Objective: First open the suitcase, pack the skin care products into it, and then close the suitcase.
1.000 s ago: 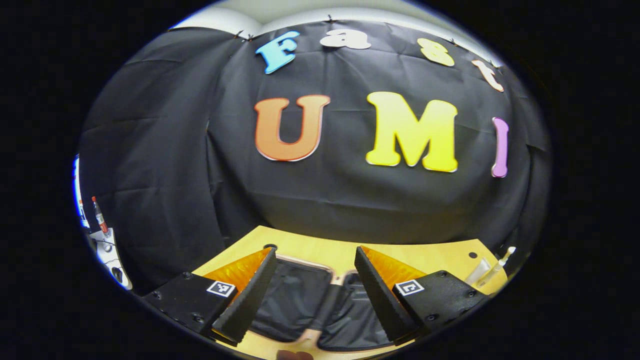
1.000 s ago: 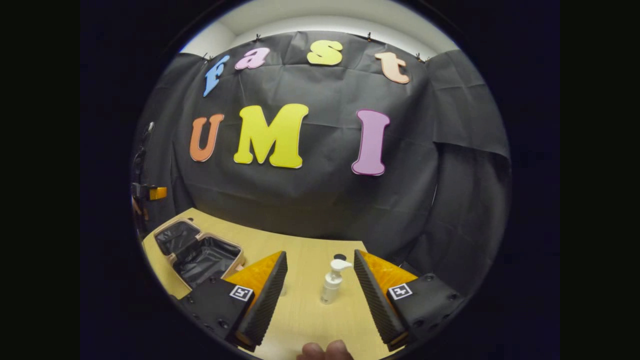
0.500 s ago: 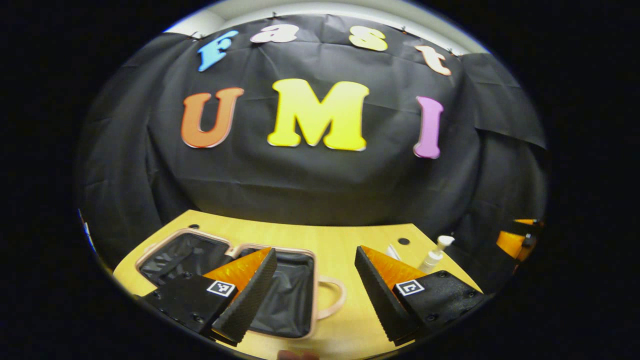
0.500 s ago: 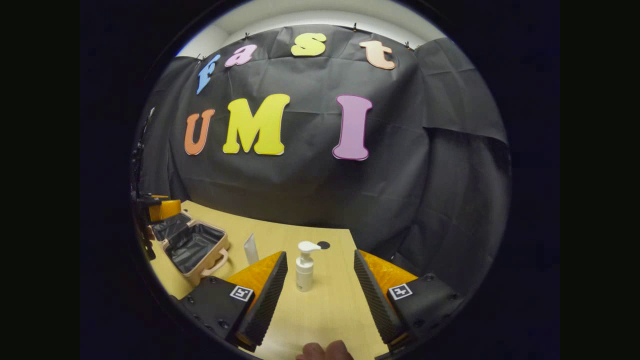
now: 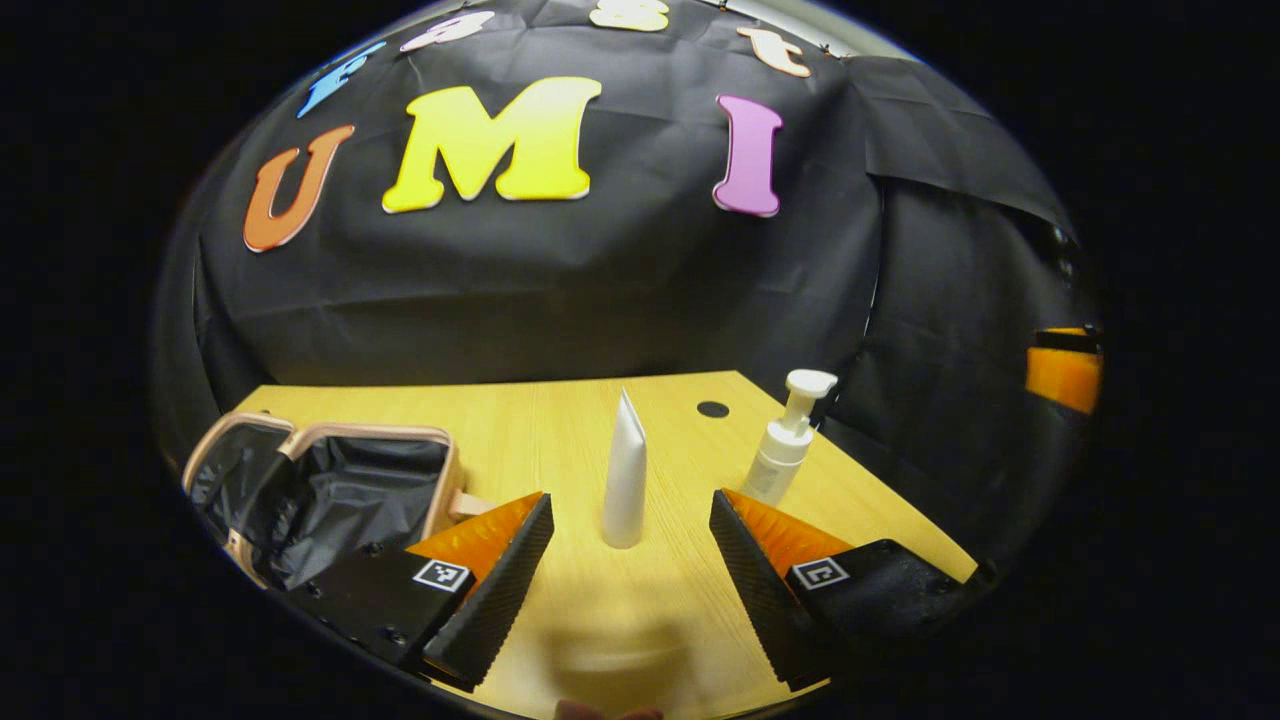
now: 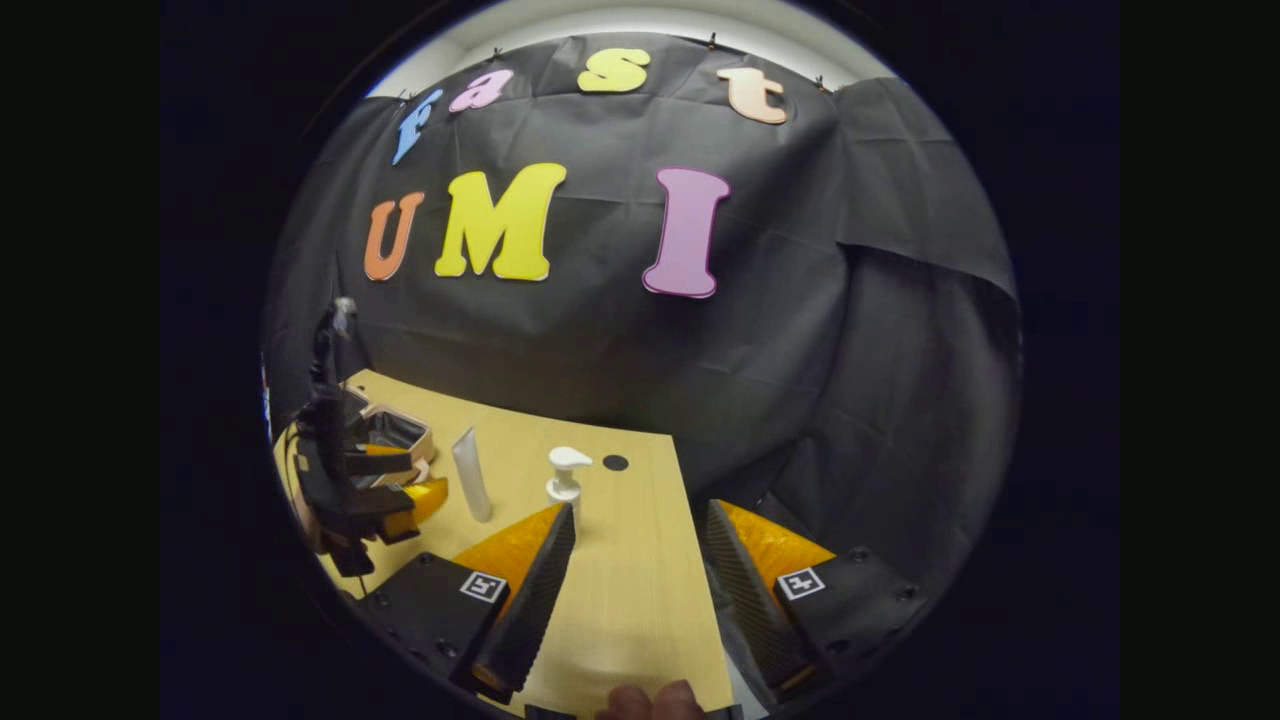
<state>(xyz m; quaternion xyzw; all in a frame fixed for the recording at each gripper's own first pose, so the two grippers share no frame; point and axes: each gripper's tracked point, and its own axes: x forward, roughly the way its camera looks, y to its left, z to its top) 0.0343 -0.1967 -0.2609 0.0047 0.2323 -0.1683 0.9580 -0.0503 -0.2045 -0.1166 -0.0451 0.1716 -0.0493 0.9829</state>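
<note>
Left gripper view: left hand-held gripper [image 5: 630, 560] spread wide above the desk [image 5: 560, 420], gripping nothing. Tube [image 5: 626, 475] upright on its cap, seen in the gap between the two fingers but farther off, touched by neither. Pump bottle [image 5: 785, 445] upright to the right of the tube, apart from it, just beyond the right finger and near the desk's right edge. Small dark hole [image 5: 713, 409] in the desk between and behind tube and bottle. Suitcase [image 5: 330, 485] lying open at the left, dark lining exposed, pale rim around both halves, handle [image 5: 468, 505] pointing toward the tube. Part of the right hand-held gripper at the far right edge, against the black cloth.

Right gripper view: right hand-held gripper [image 6: 640, 590] likewise wide open and holding nothing, over the desk's near right portion. Fingertips of a hand [image 6: 650, 700] at the bottom edge. Pump bottle [image 6: 566, 482] just past the tip of the left finger, partly hidden by it. Tube [image 6: 472, 487] standing to the left of the bottle, apart from it. Left hand-held gripper [image 6: 385, 495] farther left, fingers apart, between the tube and the suitcase [image 6: 390, 432], open on the far left of the desk [image 6: 640, 600]. Hole [image 6: 616, 462] behind the bottle.
</note>
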